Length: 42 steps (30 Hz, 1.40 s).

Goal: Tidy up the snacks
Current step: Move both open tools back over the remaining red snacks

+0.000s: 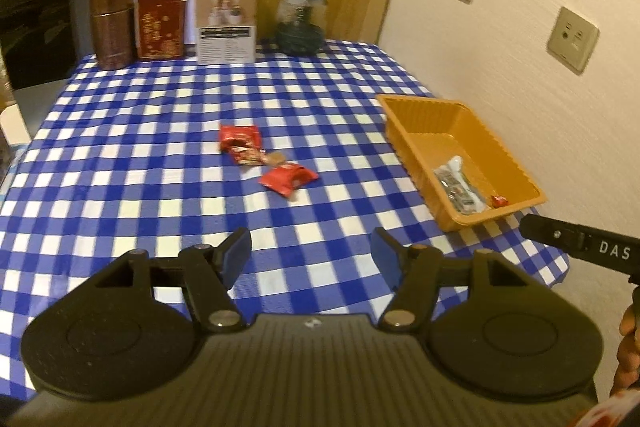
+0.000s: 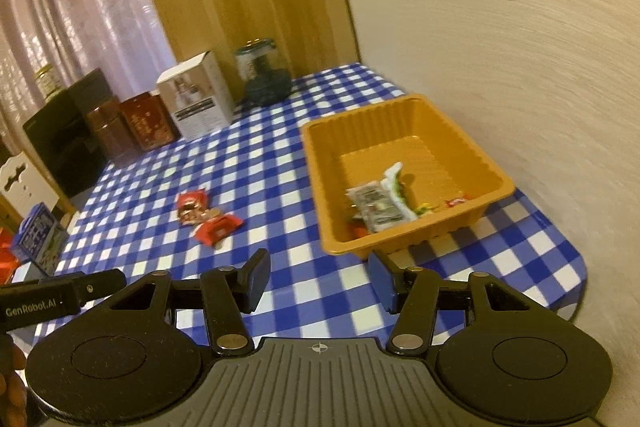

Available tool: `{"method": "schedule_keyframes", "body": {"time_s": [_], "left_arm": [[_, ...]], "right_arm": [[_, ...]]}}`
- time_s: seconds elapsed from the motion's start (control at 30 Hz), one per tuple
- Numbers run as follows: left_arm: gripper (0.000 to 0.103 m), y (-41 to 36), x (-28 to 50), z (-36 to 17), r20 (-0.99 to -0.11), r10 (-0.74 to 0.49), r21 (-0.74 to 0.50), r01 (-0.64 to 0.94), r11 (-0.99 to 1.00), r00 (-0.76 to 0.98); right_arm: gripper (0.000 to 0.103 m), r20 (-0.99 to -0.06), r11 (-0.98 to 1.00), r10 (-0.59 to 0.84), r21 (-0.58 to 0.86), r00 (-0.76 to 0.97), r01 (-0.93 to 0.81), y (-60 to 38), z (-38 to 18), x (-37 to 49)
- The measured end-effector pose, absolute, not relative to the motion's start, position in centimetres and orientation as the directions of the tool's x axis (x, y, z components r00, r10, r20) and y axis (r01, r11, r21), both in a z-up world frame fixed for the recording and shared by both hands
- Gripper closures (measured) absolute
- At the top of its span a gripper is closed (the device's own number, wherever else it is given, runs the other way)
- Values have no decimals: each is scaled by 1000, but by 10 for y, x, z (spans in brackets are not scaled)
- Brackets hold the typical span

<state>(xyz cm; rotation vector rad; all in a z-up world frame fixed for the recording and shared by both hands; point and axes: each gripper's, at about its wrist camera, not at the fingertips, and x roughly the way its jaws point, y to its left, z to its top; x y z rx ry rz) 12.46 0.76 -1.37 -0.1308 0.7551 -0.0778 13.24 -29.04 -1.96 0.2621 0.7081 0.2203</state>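
Both the left gripper (image 1: 311,257) and the right gripper (image 2: 318,281) are hovering above the checkered bench (image 1: 140,155), their fingers standing apart with nothing between them. Three red snack packets (image 1: 260,159) are lying mid-bench, well apart from the orange tray (image 2: 404,115), which is sitting by the wall holding several wrapped snacks (image 2: 380,207).

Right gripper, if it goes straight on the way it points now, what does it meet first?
Probably the near wall of the orange tray, just ahead of the open right gripper. Only checkered tablecloth lies between; depth is uncertain.
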Motion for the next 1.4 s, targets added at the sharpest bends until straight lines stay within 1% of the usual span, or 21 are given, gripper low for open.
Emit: {"method": "schedule_keyframes", "body": {"time_s": [0.27,0.8,1.17,1.4], "left_arm": [[40,34,119,-9,-674,-86,-152,-23,988,734],[40,56,123,-14,-679,-71,-151,-44,987,731],[40,78,159,-20,-680,-70,-133,-29,991,730],[40,93,196,-33,-685,-74,-114,-6,993,725]], "right_arm": [[48,-605,942,313,298,732,-157,-267,-13,133],[47,-612,936,343,290,713,-201,-241,-14,145],[47,-622,924,377,303,687,-232,-203,-26,173],[47,-643,921,383,321,664,-221,-176,-49,204]]}}
